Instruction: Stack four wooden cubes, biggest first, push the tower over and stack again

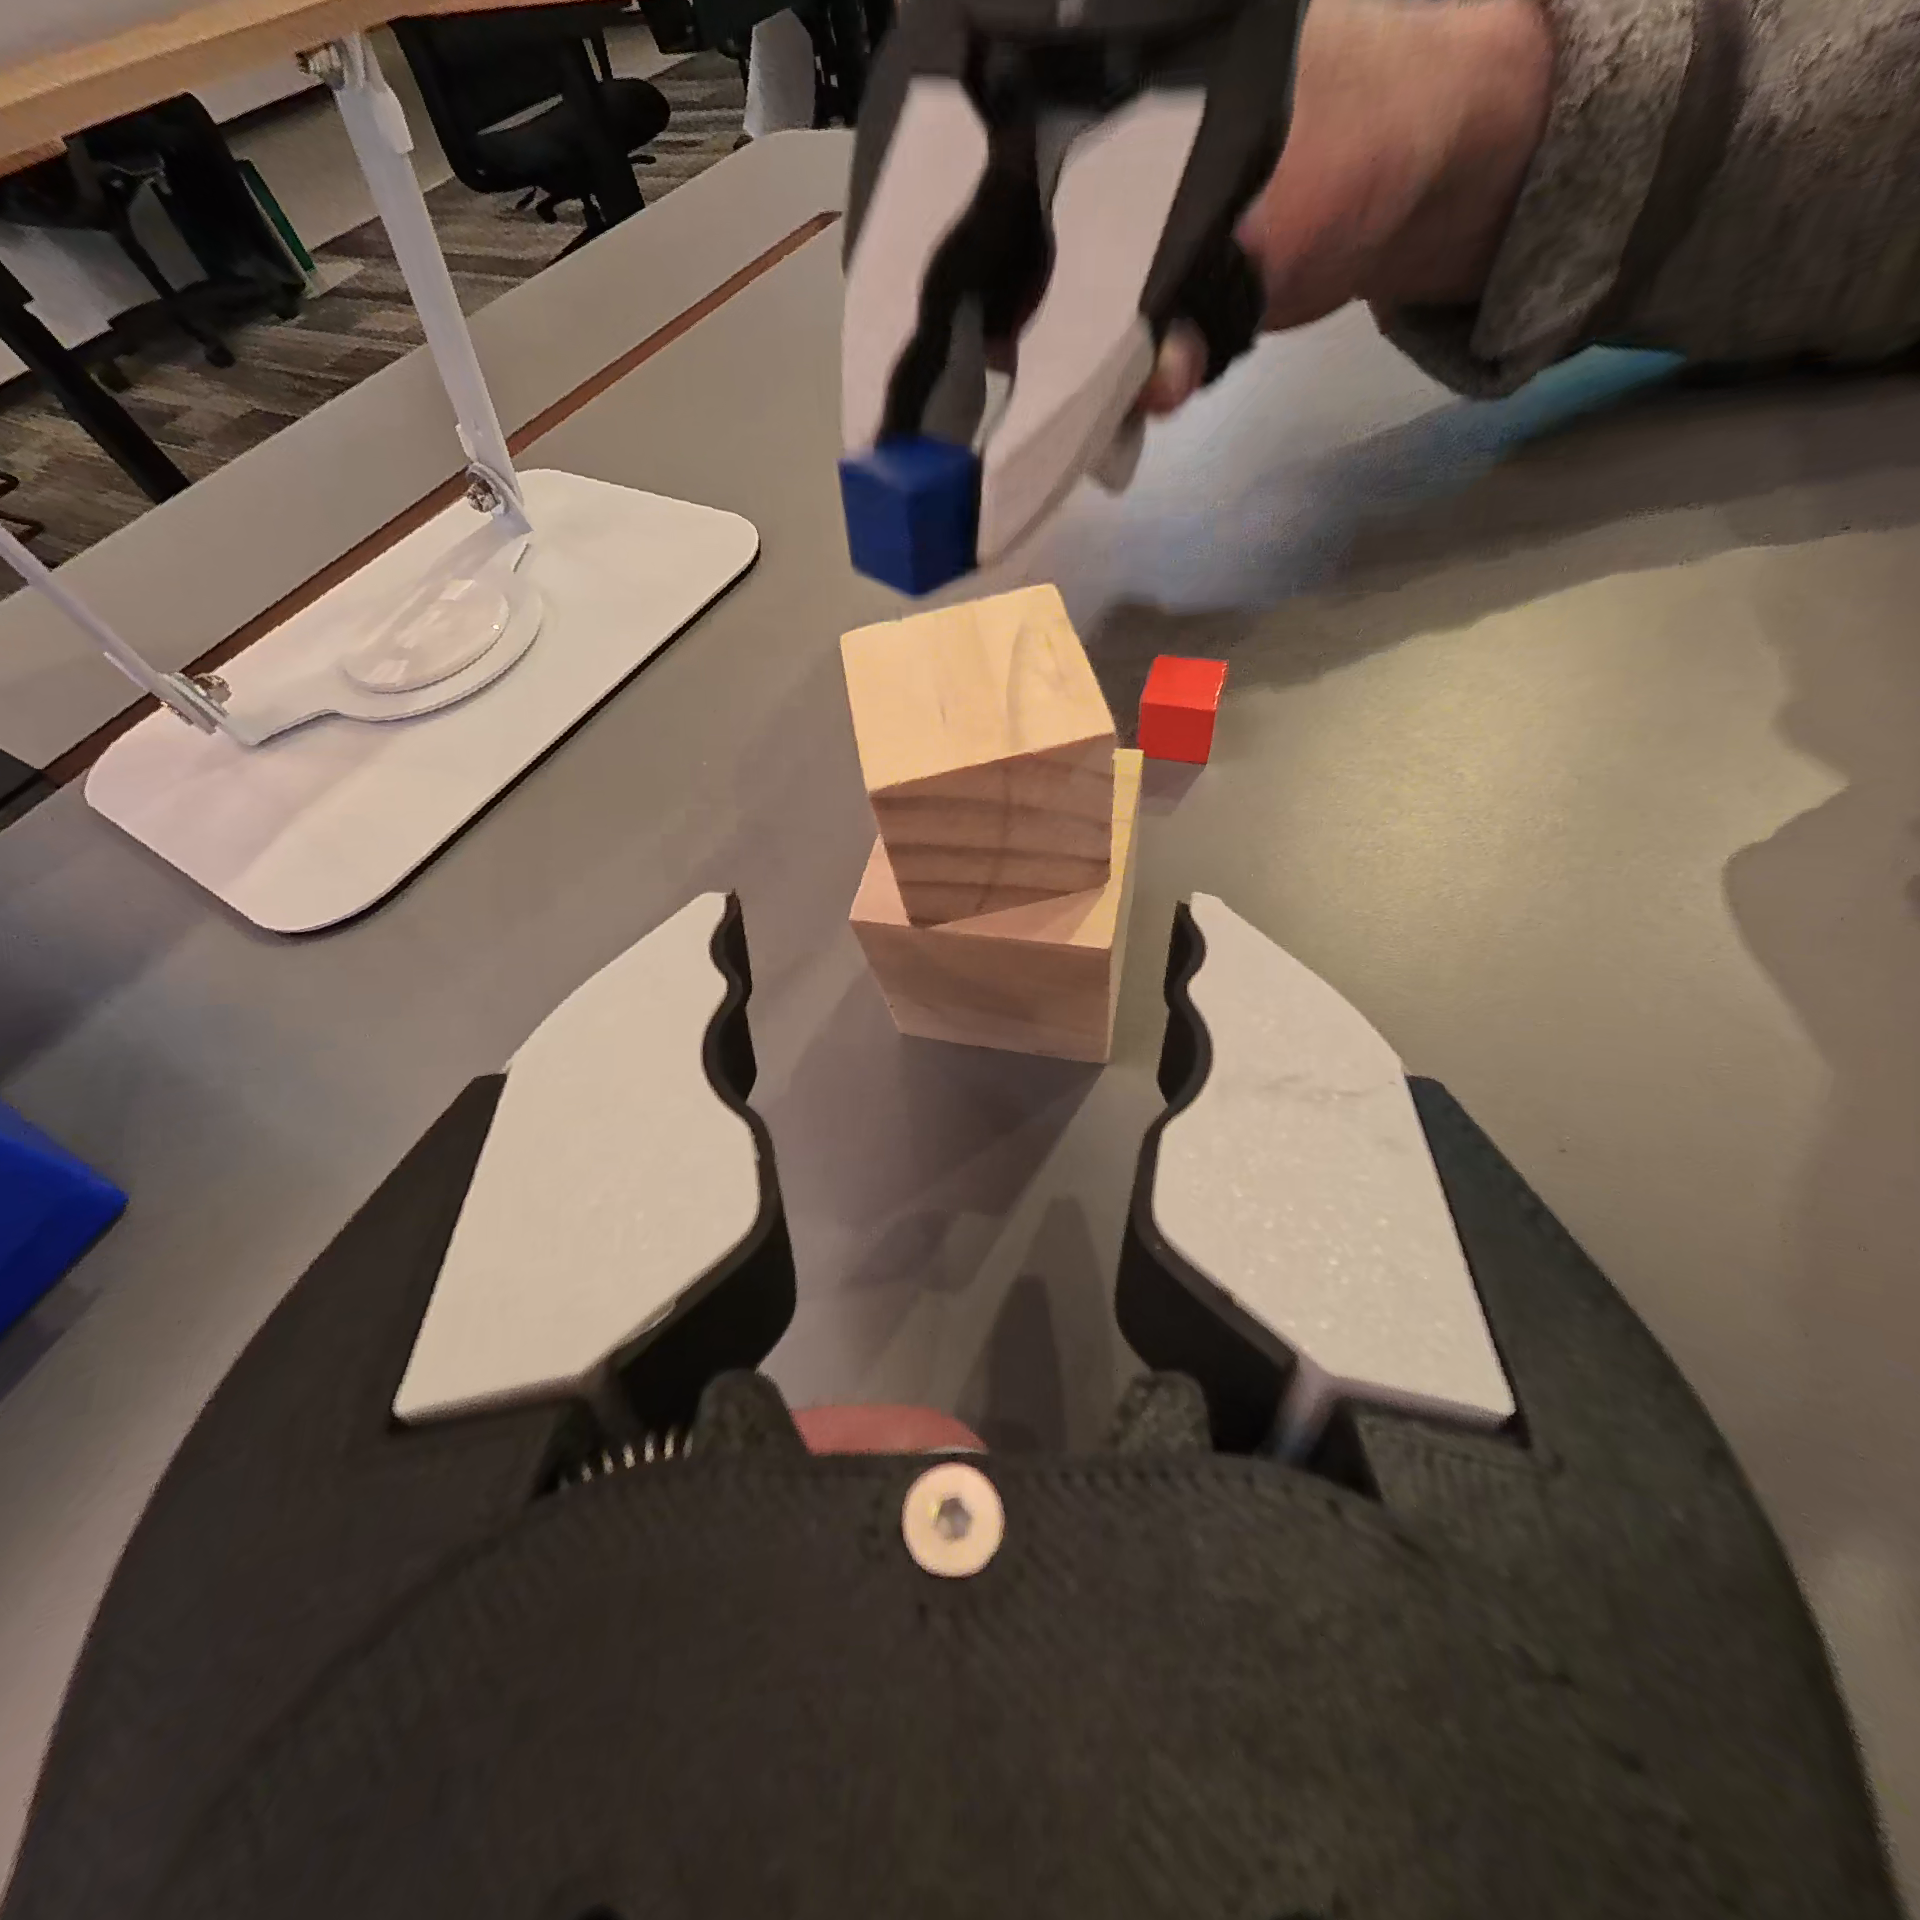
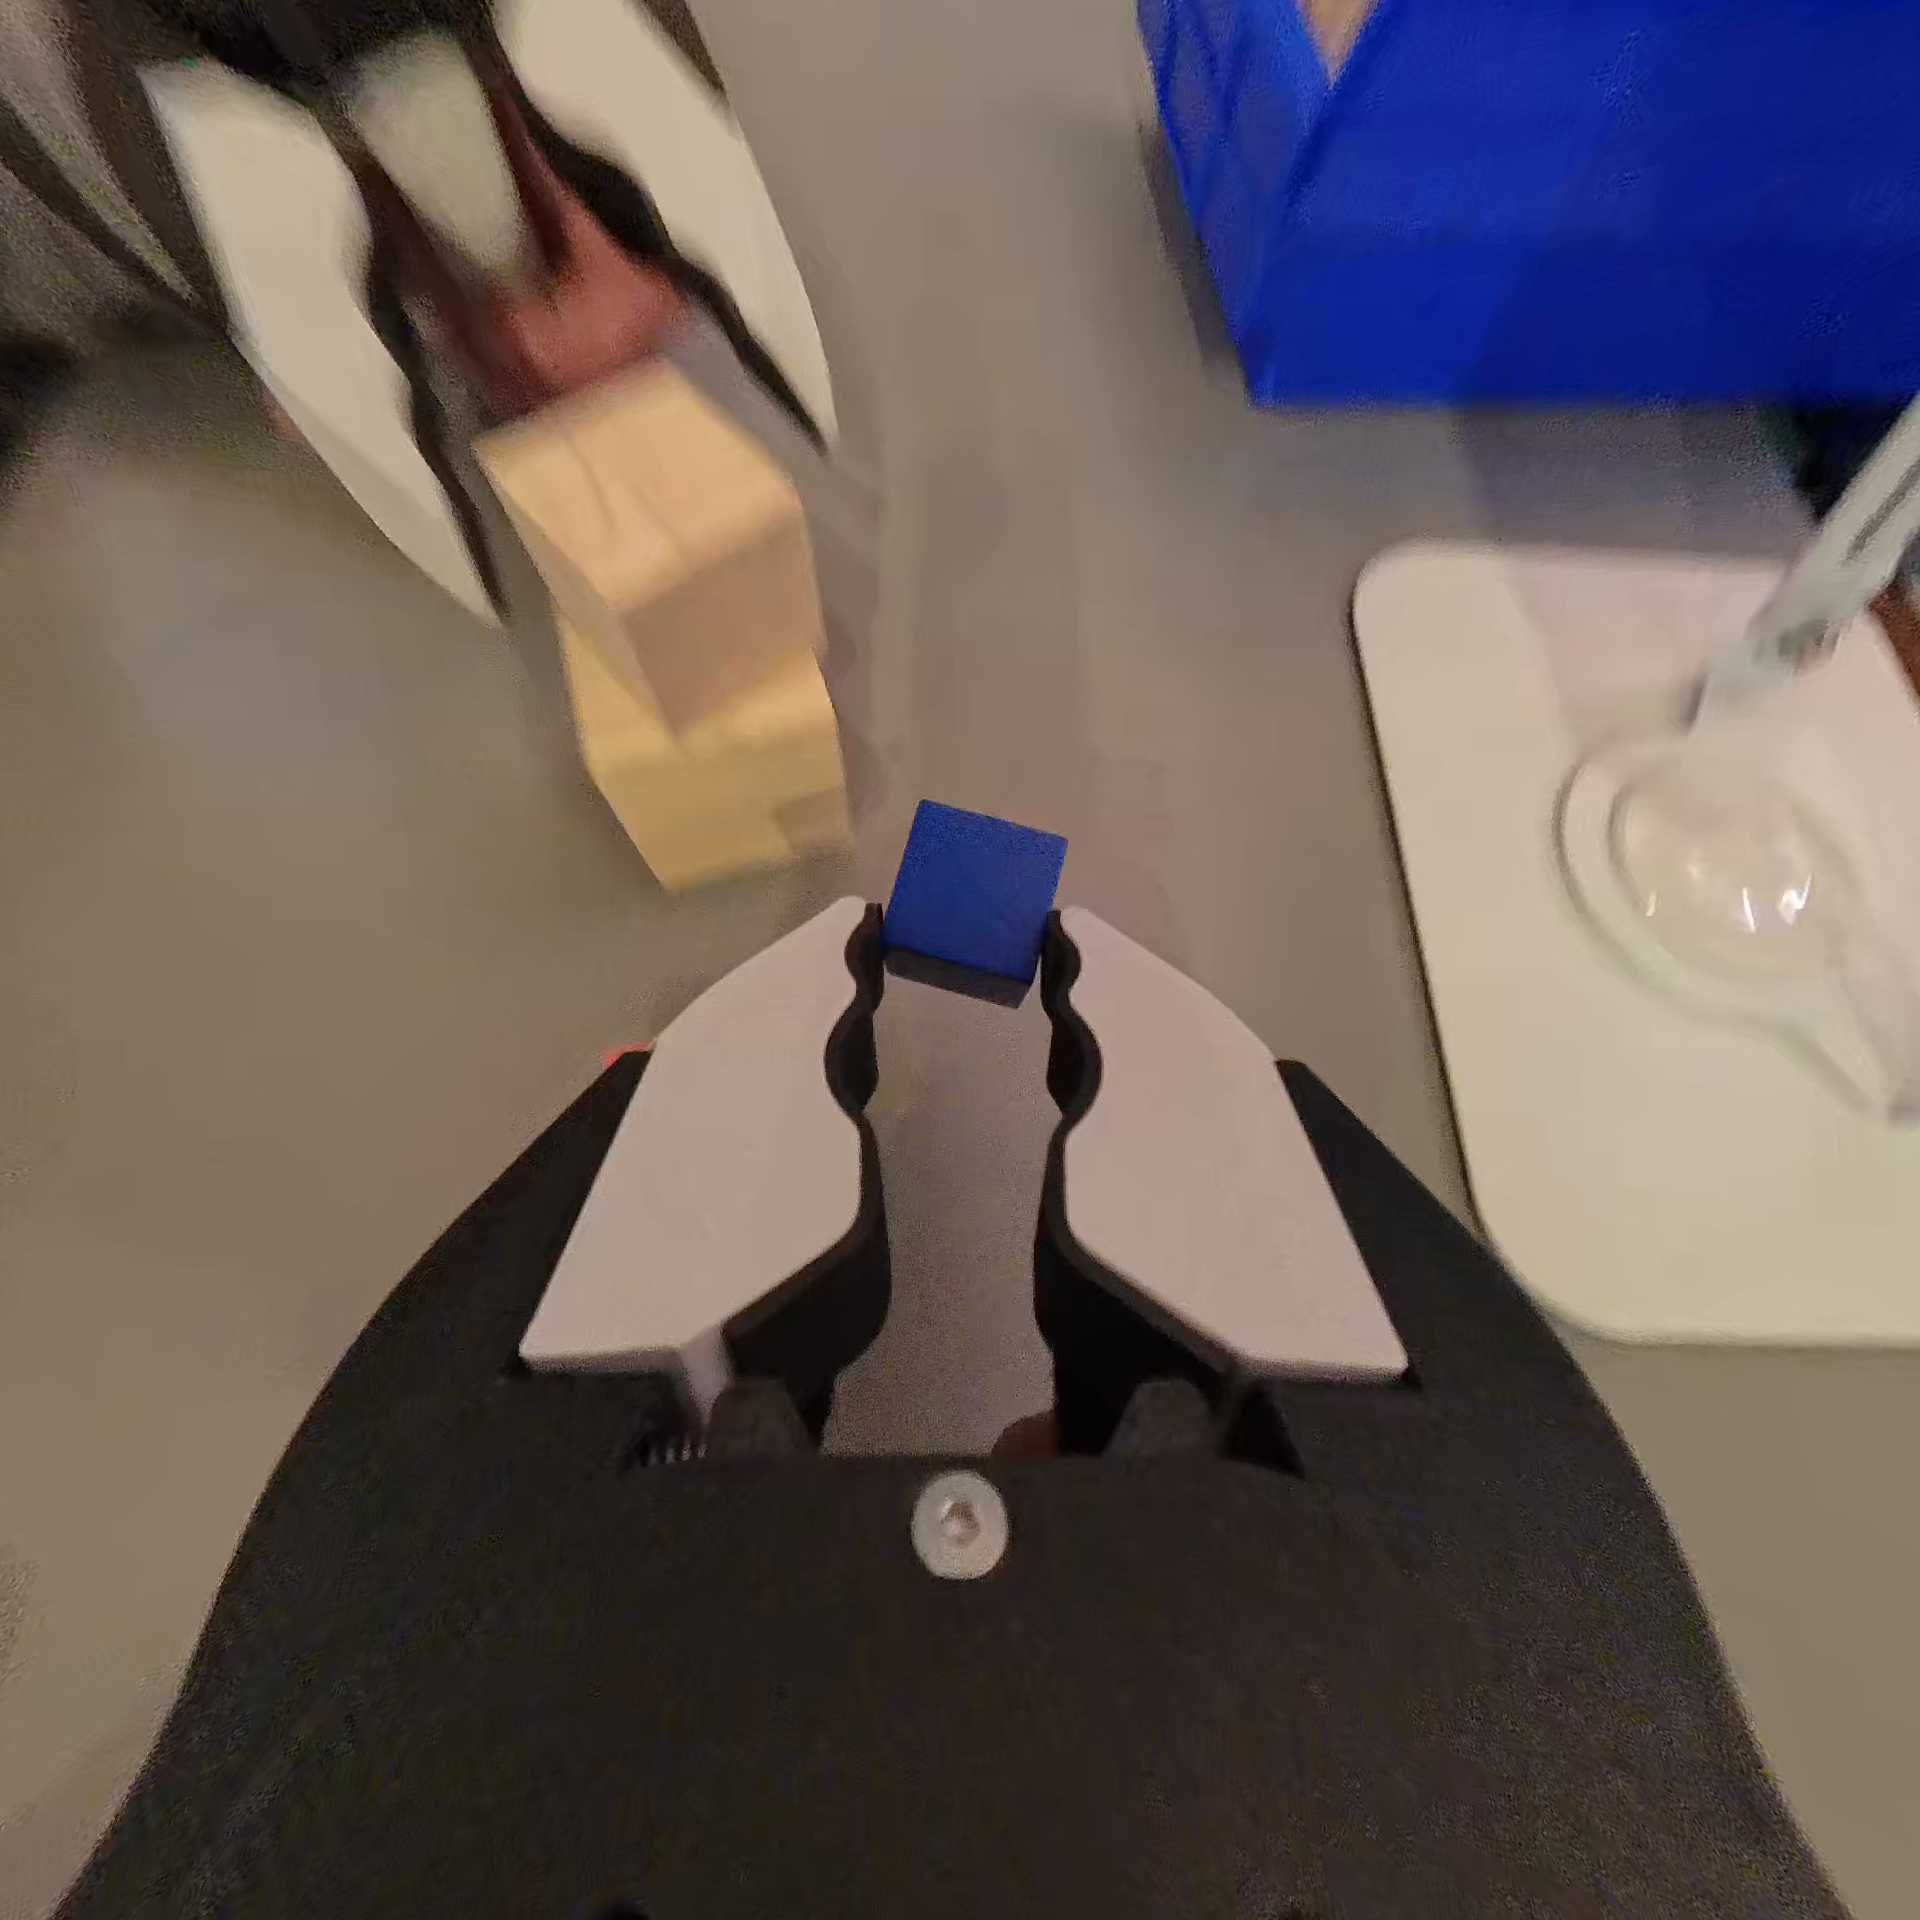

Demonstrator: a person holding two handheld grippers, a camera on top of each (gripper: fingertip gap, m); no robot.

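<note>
Two plain wooden cubes are stacked on the grey table: the lower cube (image 1: 1003,977) with a second cube (image 1: 982,743) turned askew on top; the stack also shows blurred in the right wrist view (image 2: 686,644). My left gripper (image 1: 961,920) is open and empty, just in front of the stack. My right gripper (image 2: 964,930) is shut on a small blue cube (image 2: 971,899) and holds it in the air just above and behind the stack, as the left wrist view shows (image 1: 912,511). A small red cube (image 1: 1181,710) lies on the table right of the stack.
A white stand (image 1: 436,717) with a flat base and slanted arm sits left of the stack, also in the right wrist view (image 2: 1621,935). A blue box (image 2: 1558,197) stands near it; its corner shows in the left wrist view (image 1: 42,1205). A hand in a grey sleeve (image 1: 1714,177) holds the right gripper. The tips of one gripper are about 11 cm away from the tips of the other.
</note>
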